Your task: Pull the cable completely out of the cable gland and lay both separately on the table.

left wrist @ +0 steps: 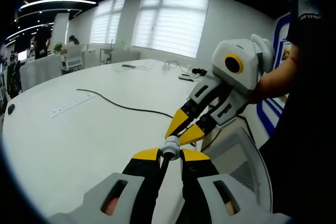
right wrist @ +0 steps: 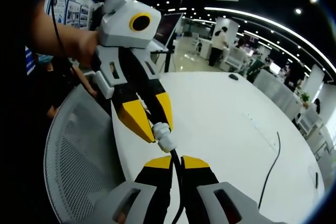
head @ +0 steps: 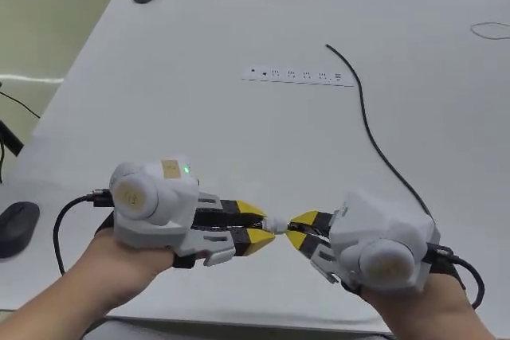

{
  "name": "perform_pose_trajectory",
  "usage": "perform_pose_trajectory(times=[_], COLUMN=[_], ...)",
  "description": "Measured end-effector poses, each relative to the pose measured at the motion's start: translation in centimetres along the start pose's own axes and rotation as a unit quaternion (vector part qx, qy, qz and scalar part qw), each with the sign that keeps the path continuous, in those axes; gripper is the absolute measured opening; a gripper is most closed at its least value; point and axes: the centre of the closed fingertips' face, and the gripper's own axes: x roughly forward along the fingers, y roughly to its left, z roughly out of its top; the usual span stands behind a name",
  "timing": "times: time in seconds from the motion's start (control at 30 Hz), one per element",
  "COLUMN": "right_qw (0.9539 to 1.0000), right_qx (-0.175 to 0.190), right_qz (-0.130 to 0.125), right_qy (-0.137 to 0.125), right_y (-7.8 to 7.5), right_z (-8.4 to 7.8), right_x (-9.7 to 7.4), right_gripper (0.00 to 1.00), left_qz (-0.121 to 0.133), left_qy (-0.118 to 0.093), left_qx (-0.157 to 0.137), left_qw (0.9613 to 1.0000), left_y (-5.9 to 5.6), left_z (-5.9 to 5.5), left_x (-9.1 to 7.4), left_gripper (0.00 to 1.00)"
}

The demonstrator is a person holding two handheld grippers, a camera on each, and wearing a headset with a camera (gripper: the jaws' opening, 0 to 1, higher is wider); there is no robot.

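Your left gripper [head: 264,225] is closed on the white cable gland [head: 276,225]. Your right gripper [head: 292,228], jaws nearly together, pinches the black cable [right wrist: 177,167] just behind it. Gland and cable run lengthwise from one gripper to the other, over the near part of the table [head: 239,141]. The markings on the power strip [head: 296,76] are too small to read.

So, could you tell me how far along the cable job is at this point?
Nothing looks finished: the cable still enters the white gland. In hand: the left gripper is shut on the gland and the right gripper on the cable, both above the near edge of the table. Left: pull them apart and lay each on the table.
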Motion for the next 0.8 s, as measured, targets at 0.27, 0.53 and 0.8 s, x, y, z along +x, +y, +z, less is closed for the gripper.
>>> perform_pose_trajectory(times=[0.27, 0.53, 0.8], right_qw=[0.9994, 0.9956, 0.9862], right_qx=[0.035, 0.091, 0.163], right_qz=[-0.005, -0.02, -0.025], right_qy=[-0.001, 0.008, 0.013], right_y=[-0.7, -1.8, -2.5], right_z=[-0.5, -2.4, -4.4], right_x=[0.0, -0.1, 0.1], right_gripper=[0.0, 0.0, 0.0], left_qz=[0.005, 0.01, 0.009], left_qy=[-0.003, -0.006, -0.003], left_qx=[0.003, 0.0, 0.003], left_qw=[1.0, 0.9999, 1.0], left_y=[0.3, 0.5, 0.3], left_z=[0.3, 0.4, 0.4], left_x=[-0.1, -0.3, -0.2], left_gripper=[0.15, 0.15, 0.15])
